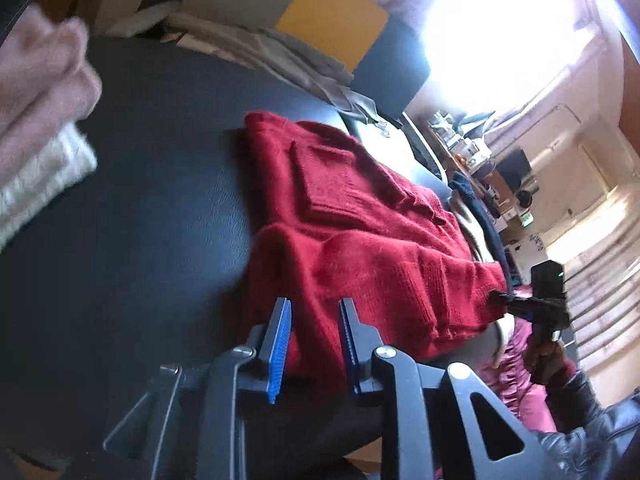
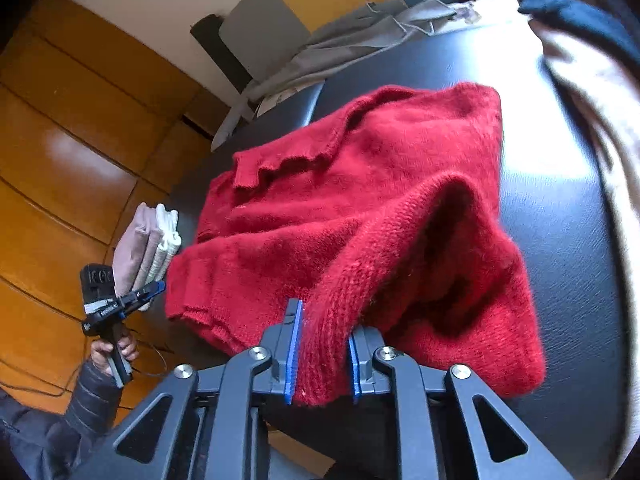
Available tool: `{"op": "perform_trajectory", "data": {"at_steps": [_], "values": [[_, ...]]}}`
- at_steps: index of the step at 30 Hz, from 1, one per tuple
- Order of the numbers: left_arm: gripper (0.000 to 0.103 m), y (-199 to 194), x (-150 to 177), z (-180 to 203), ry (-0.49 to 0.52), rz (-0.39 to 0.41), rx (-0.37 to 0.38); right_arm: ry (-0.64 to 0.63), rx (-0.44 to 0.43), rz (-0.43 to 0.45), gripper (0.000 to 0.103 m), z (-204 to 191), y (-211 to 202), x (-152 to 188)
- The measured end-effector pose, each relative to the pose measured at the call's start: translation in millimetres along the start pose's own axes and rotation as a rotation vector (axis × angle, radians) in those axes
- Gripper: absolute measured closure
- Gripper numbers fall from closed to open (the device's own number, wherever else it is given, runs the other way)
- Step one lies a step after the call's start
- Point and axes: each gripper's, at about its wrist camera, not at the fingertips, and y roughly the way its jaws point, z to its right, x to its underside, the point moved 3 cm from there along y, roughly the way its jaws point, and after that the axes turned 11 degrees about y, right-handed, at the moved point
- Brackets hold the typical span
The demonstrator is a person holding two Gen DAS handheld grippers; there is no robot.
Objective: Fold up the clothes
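The left tool [image 1: 314,344] was clamped on a near fold of the red sweater [image 1: 360,232], knit bunched between its blue pads [image 1: 278,352]. The right tool [image 2: 322,354] likewise gripped a raised ridge of the sweater's near edge. The sweater lay partly folded on the black tabletop [image 1: 140,220], its near portion lifted into a hump where the right tool held it. At the tabletop's left edge sat a stack of folded pale pink and white garments [image 2: 150,244]. Farther off, grey cloth [image 2: 352,40] lay crumpled at the far edge. A beige fabric [image 2: 600,120] draped along the right side.
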Motion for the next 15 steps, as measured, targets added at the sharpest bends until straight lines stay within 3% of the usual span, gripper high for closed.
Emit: {"op": "perform_trajectory", "data": {"at_steps": [6, 9, 11, 13, 15], "values": [[0.077, 15, 8, 6, 0.010, -0.033, 0.023, 0.052, -0.014, -0.004, 0.080, 8, 9, 2], [0.077, 26, 10, 13, 0.038, -0.056, -0.002, 0.052, -0.003, -0.006, 0.080, 9, 10, 4], [0.079, 34, 12, 11, 0.024, -0.091, 0.003, 0.034, 0.012, -0.012, 0.077, 7, 12, 4], [0.094, 31, 11, 9, 0.003, -0.081, 0.029, 0.017, 0.026, -0.018, 0.076, 5, 14, 4], [0.096, 29, 9, 9, -0.018, -0.068, 0.059, -0.001, 0.040, -0.024, 0.076, 2, 16, 4]]}}
